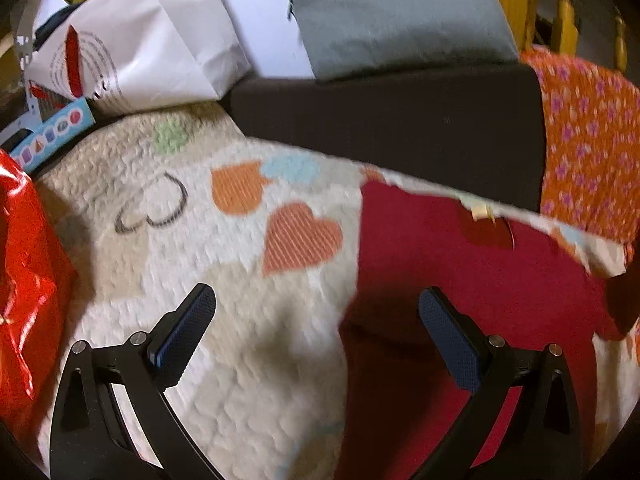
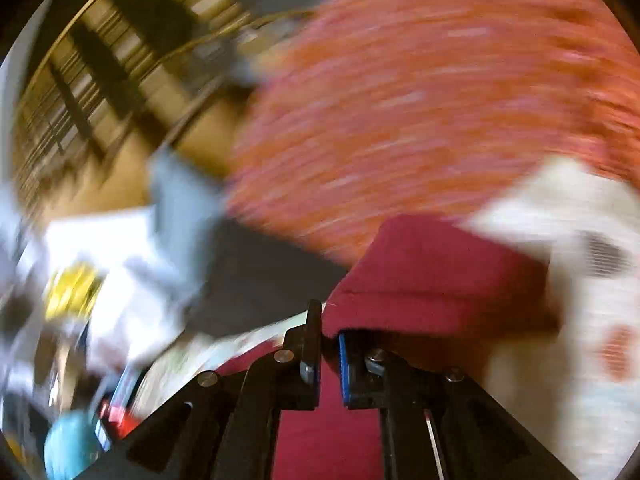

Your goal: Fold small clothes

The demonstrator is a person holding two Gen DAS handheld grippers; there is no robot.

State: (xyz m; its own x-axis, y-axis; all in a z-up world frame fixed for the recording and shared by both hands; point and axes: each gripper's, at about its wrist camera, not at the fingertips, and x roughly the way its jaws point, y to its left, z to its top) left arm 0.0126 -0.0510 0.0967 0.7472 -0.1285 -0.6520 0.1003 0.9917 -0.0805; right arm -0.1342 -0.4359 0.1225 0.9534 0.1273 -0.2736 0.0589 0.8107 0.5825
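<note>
Cream quilted blanket (image 1: 224, 320) with heart prints fills most of the left wrist view, bed surface under everything. Dark headboard block (image 1: 392, 128) at 12 o'clock, orange floral cloth (image 1: 588, 140) at 2 o'clock, white paper bag (image 1: 140, 40) at 11 o'clock. Red garment (image 1: 480, 280) lies flat on the blanket at 3–5 o'clock, under the right-side finger only. Left gripper (image 1: 316, 312) spread wide, holding nothing. Right gripper (image 2: 329, 320) nearly closed, pinching a folded edge of the red garment at 12 o'clock of its tips; view heavily blurred.
</note>
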